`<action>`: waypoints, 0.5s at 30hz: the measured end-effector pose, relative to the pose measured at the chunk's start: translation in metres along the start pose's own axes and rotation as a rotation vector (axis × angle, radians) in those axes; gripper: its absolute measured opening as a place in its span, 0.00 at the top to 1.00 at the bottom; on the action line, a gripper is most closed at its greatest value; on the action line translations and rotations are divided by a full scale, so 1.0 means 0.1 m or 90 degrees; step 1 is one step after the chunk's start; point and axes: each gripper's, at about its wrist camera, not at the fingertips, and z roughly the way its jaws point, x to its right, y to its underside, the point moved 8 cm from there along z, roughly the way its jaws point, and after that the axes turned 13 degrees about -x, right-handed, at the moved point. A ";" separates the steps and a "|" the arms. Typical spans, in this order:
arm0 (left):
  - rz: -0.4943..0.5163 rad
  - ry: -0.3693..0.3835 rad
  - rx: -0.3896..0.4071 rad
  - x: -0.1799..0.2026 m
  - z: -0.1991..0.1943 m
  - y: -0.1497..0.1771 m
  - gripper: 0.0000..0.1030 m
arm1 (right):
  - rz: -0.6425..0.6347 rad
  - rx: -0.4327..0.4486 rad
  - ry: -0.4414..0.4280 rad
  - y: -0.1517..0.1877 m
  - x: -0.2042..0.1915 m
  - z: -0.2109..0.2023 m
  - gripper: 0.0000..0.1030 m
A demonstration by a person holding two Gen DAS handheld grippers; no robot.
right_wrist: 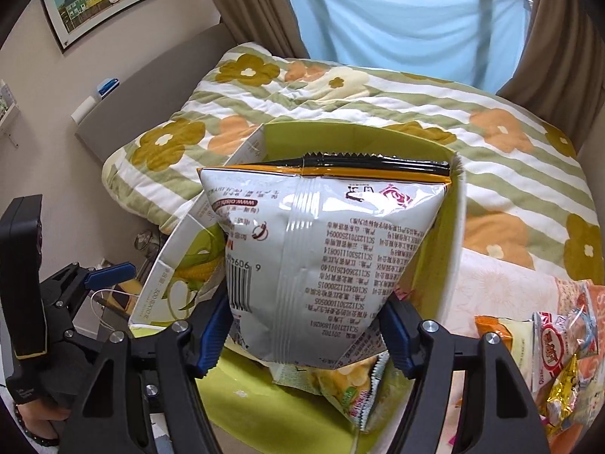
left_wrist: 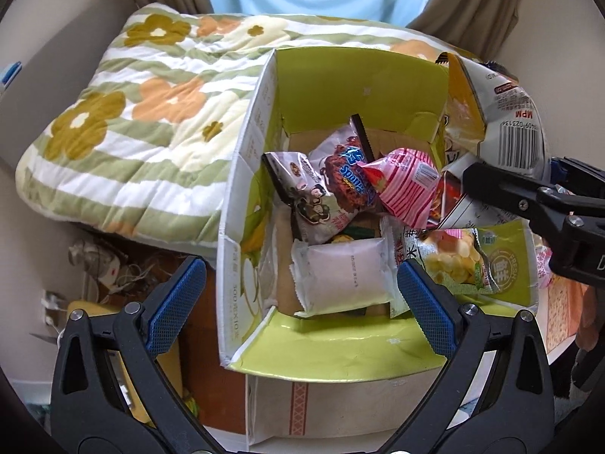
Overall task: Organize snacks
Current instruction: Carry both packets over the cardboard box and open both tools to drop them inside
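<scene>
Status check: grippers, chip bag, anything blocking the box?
Left gripper open, empty. Right gripper shut on silver-white chip bag, above green cardboard box. Snack packets crowd inside.

Left hand-held gripper, jaws wide apart, above open box of snack packets; right hand-held gripper clamps silver bag.

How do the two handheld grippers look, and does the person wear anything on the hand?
Both the left gripper and the right gripper have black plastic frames with silver screws and blue textured pads. In the right wrist view, the left one carries a black boxy module with a yellow edge. A dark beaded bracelet sits on that wrist.
</scene>
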 end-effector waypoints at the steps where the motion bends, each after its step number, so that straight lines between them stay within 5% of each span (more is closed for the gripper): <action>1: 0.000 -0.002 -0.001 -0.01 0.00 0.01 0.02 | 0.001 -0.001 -0.007 0.01 -0.02 0.02 0.33; 5: 0.001 -0.003 0.000 -0.03 -0.03 0.05 0.02 | 0.014 0.020 -0.020 0.02 -0.03 0.00 0.09; 15: 0.004 0.007 0.016 -0.03 -0.15 0.23 0.02 | 0.034 0.028 -0.010 0.21 -0.02 -0.11 0.07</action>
